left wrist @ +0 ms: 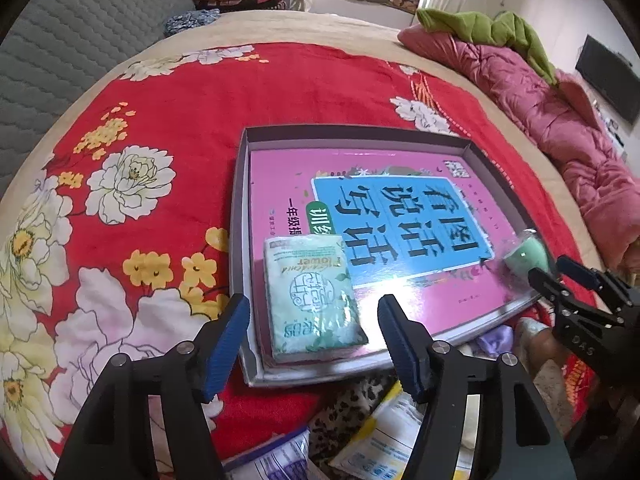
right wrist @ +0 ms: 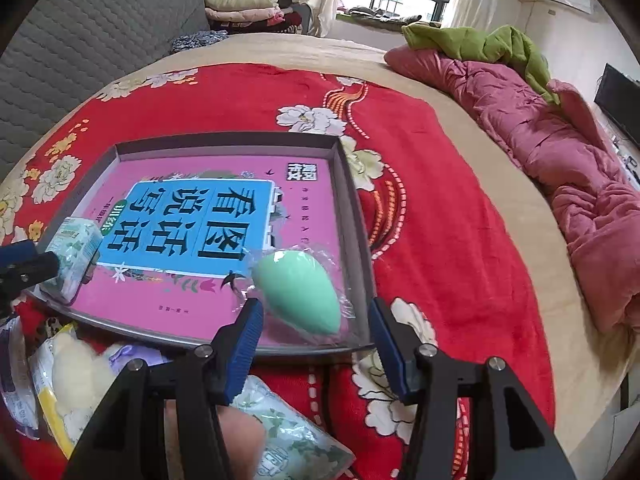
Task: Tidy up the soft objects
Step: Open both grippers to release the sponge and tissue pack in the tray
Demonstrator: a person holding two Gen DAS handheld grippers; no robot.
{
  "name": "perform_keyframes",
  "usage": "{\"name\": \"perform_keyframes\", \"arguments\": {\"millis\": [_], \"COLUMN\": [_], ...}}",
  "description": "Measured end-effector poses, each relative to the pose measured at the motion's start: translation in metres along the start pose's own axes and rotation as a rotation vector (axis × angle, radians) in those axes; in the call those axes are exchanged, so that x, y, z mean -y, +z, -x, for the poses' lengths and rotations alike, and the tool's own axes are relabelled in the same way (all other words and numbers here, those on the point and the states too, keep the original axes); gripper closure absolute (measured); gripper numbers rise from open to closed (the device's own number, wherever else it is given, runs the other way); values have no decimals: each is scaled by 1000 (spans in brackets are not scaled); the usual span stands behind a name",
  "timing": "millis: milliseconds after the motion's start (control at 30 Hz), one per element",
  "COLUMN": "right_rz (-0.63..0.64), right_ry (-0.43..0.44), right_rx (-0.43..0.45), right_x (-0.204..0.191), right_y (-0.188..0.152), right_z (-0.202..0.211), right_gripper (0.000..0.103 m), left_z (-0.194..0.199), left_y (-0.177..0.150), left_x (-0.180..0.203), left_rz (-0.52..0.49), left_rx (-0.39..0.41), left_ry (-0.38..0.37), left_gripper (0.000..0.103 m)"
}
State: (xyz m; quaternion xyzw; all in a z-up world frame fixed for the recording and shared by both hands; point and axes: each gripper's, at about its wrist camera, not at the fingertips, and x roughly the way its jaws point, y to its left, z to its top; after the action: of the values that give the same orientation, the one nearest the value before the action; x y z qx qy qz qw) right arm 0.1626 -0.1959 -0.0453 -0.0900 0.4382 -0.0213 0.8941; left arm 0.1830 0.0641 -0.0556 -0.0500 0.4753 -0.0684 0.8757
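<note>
The left hand-held gripper (left wrist: 314, 334) stands released, its blue pads wide on either side of a green tissue pack (left wrist: 312, 298) without pressing it; the pack lies in the near left corner of a shallow grey box (left wrist: 360, 133), on the pink book (left wrist: 400, 280) that lines its bottom. The right hand-held gripper (right wrist: 316, 334) is likewise spread, with a mint-green egg-shaped sponge in clear wrap (right wrist: 298, 292) lying loose just beyond its pads in the box's near right corner. The box sits on a red floral blanket (left wrist: 200, 120) spread over the bed.

Two soft items look placed, so the task seems partly done. Still outside, at the box's near edge, lie another tissue pack (right wrist: 288, 436), a pale yellow fluffy item in plastic (right wrist: 76, 376) and a small lilac item (right wrist: 128, 356).

The right wrist view shows the sponge clearly and the leftover pile. The left wrist view shows the sponge only as a blur beside the right gripper, but gives the tissue pack full on.
</note>
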Motion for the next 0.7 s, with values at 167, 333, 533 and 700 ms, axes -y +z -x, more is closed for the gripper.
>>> {"name": "perform_keyframes", "arguments": {"millis": [167,333,533,700], "right_rz": [-32,-41,-48,-55], "right_ry": [4,17,39,56], "right_rx": [27,57,104,141], "right_x": [11,19,25,29], "right_y": [0,-1,-1,1], "right_z": [10,23,42,57], "right_gripper": [42,37,29,27], "left_z": [18,41,70,90], "left_y": [-4,-12,-20,-29], "left_x": [1,5,8,15], "left_rz": [40,50,68,68], "left_rx": [22,52,99,124], "left_ry": [-45,-22,8,27], "left_gripper": [34,33,32,31]}}
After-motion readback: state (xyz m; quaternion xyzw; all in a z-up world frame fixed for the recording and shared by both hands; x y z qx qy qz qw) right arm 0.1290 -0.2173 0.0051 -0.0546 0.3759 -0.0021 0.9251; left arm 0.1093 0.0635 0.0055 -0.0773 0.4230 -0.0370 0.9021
